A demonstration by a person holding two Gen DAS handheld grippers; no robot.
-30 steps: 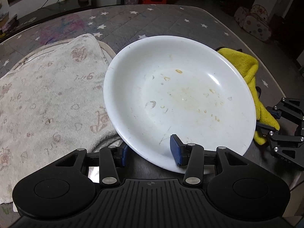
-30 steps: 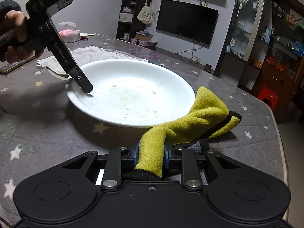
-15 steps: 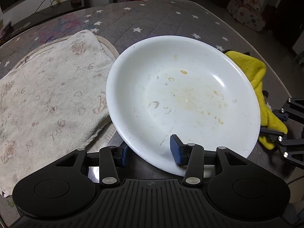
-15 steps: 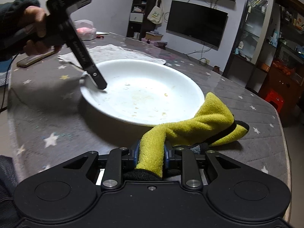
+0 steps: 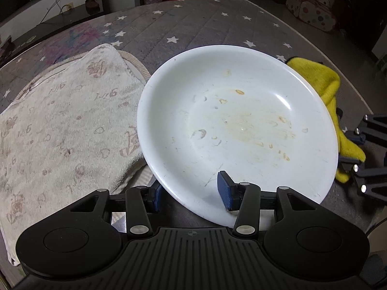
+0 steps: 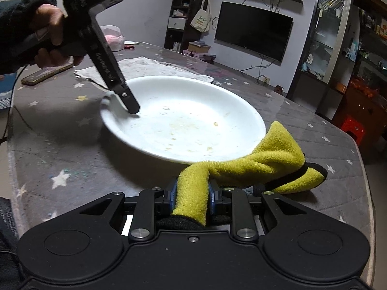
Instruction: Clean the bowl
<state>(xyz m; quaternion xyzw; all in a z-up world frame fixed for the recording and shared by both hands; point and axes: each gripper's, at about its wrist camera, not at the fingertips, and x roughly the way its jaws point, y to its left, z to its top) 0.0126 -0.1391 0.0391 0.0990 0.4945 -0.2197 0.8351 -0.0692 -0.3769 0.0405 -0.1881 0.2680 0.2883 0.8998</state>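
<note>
A wide white bowl [image 5: 237, 125] with dried food smears fills the left wrist view; it also shows in the right wrist view [image 6: 183, 120]. My left gripper [image 5: 191, 193] grips the bowl's near rim, one finger inside and one under it, and tilts that side up off the table. In the right wrist view the left gripper [image 6: 128, 104] sits on the bowl's far left rim. My right gripper [image 6: 191, 195] is shut on a yellow cloth [image 6: 254, 166], which trails to the bowl's right edge; the cloth shows beside the bowl in the left wrist view [image 5: 331, 101].
A pale patterned towel [image 5: 60, 125] lies left of the bowl on the grey star-print table cover [image 5: 193, 24]. A phone [image 6: 46, 73] lies at the table's far left. The table edge [image 6: 362, 169] runs close on the right.
The left gripper has lifted the bowl's rim, tilting it a little more. The right gripper with the cloth has shifted nearer to the bowl's edge.
</note>
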